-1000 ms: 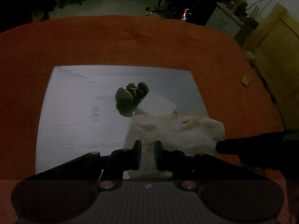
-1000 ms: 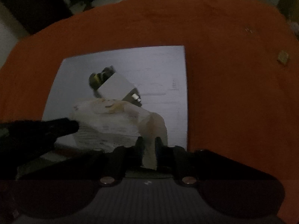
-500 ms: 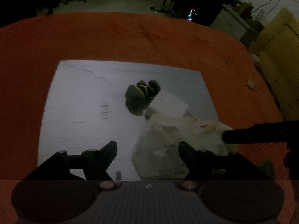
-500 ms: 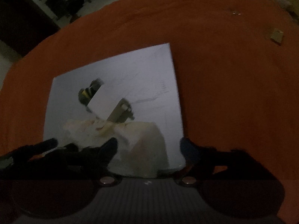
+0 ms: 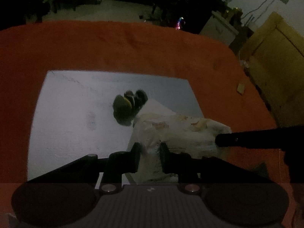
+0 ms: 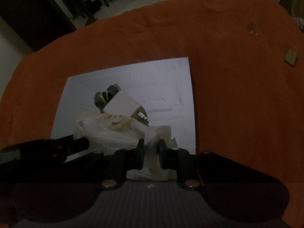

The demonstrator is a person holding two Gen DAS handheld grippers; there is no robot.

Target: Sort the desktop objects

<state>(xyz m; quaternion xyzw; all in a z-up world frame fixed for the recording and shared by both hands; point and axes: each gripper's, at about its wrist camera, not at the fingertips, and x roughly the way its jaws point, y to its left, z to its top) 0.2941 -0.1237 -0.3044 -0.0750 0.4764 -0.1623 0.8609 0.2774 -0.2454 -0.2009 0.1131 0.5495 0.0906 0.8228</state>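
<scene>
A crumpled white plastic bag [image 5: 180, 131] with faint print lies on the near right part of a pale grey board [image 5: 76, 114]. My left gripper [image 5: 150, 148] is shut on the bag's near left edge. My right gripper [image 6: 151, 144] is shut on the bag [image 6: 117, 131] at its right end; one of its dark fingers [image 5: 247, 136] reaches in from the right in the left wrist view. Behind the bag sit a dark rounded object with a yellow band [image 5: 129, 106] and a white box [image 6: 123, 104] with a small plug [image 6: 141, 115] beside it.
The board [image 6: 161, 87] lies on an orange cloth [image 5: 133, 47] over a round table. A small tan square [image 6: 290, 56] rests on the cloth to the right. A yellow cardboard box [image 5: 275, 66] stands beyond the table's right edge. The room behind is dark.
Both grippers were shut on the bag a second ago, stood open half a second ago, and have now shut on it again.
</scene>
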